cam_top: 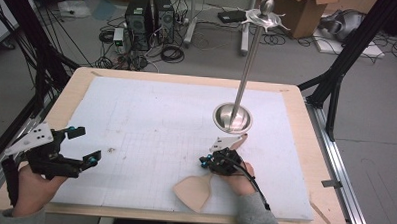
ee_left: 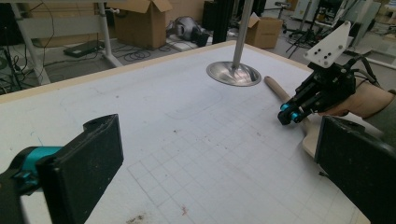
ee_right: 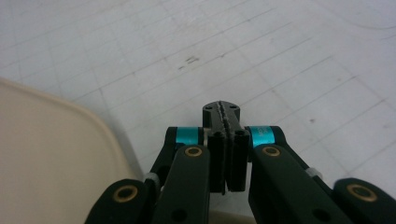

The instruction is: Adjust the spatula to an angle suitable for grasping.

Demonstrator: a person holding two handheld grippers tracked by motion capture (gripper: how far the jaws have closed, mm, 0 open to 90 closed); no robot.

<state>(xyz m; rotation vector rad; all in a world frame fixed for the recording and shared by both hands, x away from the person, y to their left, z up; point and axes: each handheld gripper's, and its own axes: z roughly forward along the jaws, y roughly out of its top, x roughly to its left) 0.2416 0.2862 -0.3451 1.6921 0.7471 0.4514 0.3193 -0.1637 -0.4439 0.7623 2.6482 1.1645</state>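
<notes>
A pale wooden spatula (cam_top: 193, 192) lies on the white gridded mat (cam_top: 151, 115), blade toward the front edge, handle (ee_left: 275, 88) running back toward a metal stand. My right gripper (cam_top: 204, 161) hovers just over that handle, its tips pointing left. Its jaws are shut pad to pad with nothing between them (ee_right: 226, 112), and the blade (ee_right: 46, 158) lies beside them. My left gripper (cam_top: 84, 146) is held at the mat's left edge, pointing right, wide open and empty (ee_left: 224, 149). It looks across the mat at the right gripper (ee_left: 289, 114).
The metal stand has a round dished base (cam_top: 232, 118), a tall thin pole and a hooked top (cam_top: 266, 14), just behind the right hand. The wooden tabletop (cam_top: 297, 95) borders the mat. Boxes, computers and cables lie on the floor beyond.
</notes>
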